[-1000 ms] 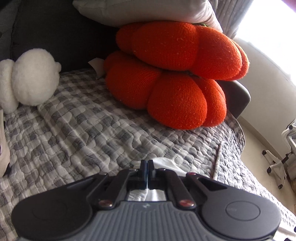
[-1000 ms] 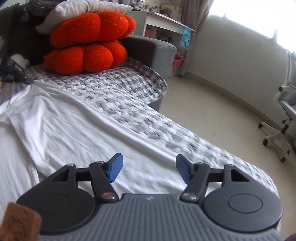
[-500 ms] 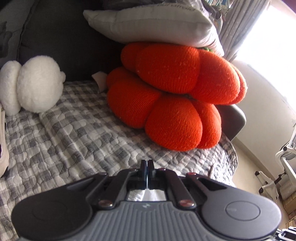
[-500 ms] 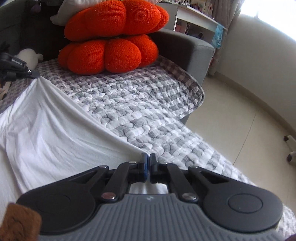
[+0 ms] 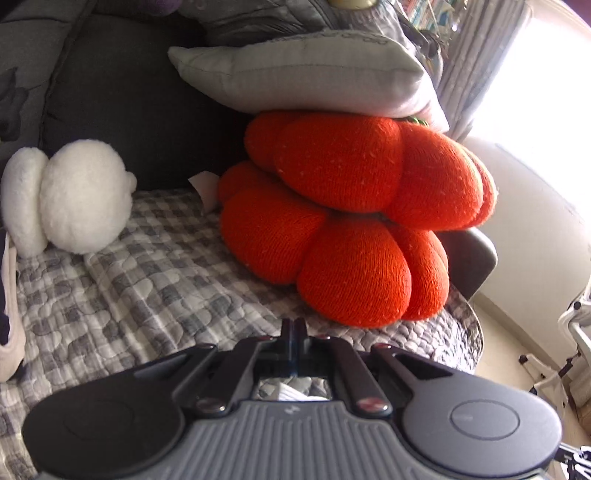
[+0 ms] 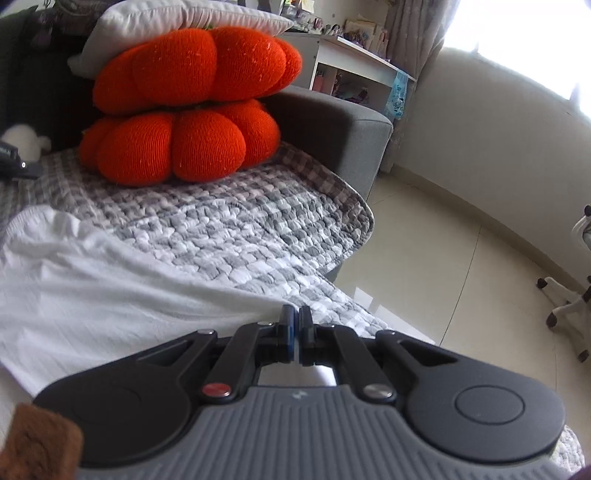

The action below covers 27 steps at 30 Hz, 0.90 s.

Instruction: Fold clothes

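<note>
White garment (image 6: 110, 280) now lifts at lower left; right gripper (image 6: 294, 334), open a second ago, clamps its edge; left gripper (image 5: 294, 341) stays pinched on cloth, fold starting.

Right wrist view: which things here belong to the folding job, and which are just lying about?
In the job:
white garment, spread on the quilt
right gripper, shut on its edge
left gripper, shut, white cloth showing below it

Lying about:
orange cushions
grey pillow on top of them
white plush toy
checked quilt
sofa armrest
</note>
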### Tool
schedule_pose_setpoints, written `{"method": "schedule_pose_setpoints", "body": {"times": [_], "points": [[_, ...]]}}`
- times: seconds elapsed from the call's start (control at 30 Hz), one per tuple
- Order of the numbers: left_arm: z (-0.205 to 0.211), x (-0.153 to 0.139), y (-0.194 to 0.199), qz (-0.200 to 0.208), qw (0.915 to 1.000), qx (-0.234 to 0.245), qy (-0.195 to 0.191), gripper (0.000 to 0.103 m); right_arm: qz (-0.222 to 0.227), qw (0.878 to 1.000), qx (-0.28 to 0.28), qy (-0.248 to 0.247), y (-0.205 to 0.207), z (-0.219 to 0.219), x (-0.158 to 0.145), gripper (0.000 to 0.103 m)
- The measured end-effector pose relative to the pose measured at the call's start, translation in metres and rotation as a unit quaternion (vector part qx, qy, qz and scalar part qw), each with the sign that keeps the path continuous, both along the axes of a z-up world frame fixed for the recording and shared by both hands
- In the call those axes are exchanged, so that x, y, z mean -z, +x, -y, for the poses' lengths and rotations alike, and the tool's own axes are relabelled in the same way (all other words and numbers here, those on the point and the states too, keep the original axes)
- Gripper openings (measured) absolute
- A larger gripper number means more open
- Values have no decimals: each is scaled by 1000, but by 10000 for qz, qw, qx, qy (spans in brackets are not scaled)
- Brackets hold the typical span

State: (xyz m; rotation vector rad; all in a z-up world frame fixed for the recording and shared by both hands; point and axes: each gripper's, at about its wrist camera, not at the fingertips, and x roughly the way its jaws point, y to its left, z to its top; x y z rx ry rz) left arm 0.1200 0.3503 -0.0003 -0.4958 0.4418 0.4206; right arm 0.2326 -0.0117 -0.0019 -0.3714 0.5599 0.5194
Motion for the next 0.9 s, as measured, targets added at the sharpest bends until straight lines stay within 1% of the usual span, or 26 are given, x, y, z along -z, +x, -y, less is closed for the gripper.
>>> {"method": "schedule_pose_setpoints", "body": {"times": [0.07,0.13,0.2,0.27,0.3,0.33,0.37,0.4,0.43,0.47,0.5,0.53,0.6,0.63,0.67,0.7,0.73,0.77,0.8,0.83,0.87,0.9], "points": [[1,8,8,-294,9992,223,-177,0,-49,9984,131,-548,10,-9,13,1],[2,15,14,-632,9970,336,-305,2,-102,9961,168,-855,16,-15,24,1],[3,19,16,-849,9955,352,-220,14,-31,9957,170,-910,16,-19,26,1],[3,21,17,-975,9945,368,-85,48,45,9952,178,-965,14,-22,27,2],[3,22,17,-1060,9935,416,-76,50,67,9948,177,-997,14,-23,27,2],[2,24,18,-1138,9924,459,-69,50,91,9952,153,-964,12,-23,26,3],[1,24,16,-1145,9923,459,-90,50,115,9961,106,-867,8,-22,23,15],[0,24,15,-1148,9923,457,-114,50,126,9972,20,-742,5,-22,20,19],[-2,22,12,-1120,9927,420,-173,50,124,9981,-106,-590,2,-23,15,46],[-4,21,9,-1087,9931,361,-239,50,122,9987,-232,-438,-2,-24,11,78],[-5,20,7,-1048,9935,346,-295,50,112,9987,-333,-361,-4,-27,9,86],[-4,20,7,-1031,9935,366,-302,50,95,9985,-410,-360,-4,-32,9,88],[-2,22,9,-1067,9929,467,-253,48,61,9977,-564,-357,-6,-42,10,88],[0,25,11,-1114,9921,545,-202,43,44,9973,-641,-355,-6,-47,10,87],[2,27,13,-1162,9912,622,-151,24,26,9968,-718,-354,-7,-52,10,82],[5,29,15,-1205,9902,695,-88,20,9,9962,-795,-353,-7,-57,10,78],[8,29,15,-1204,9900,734,102,19,-8,9956,-872,-351,-8,-62,11,64],[11,28,16,-1197,9896,754,265,14,-25,9949,-949,-350,-8,-67,11,52],[12,26,17,-1182,9891,770,416,9,-42,9941,-1026,-348,-9,-72,11,45],[11,23,15,-1092,9903,742,433,5,-60,9933,-1103,-347,-9,-77,11,21],[8,19,13,-948,9924,697,372,4,-77,9924,-1179,-345,-10,-82,12,1],[6,14,10,-733,9948,624,343,4,-2,9927,-1169,-307,-11,-85,10,1]]}}
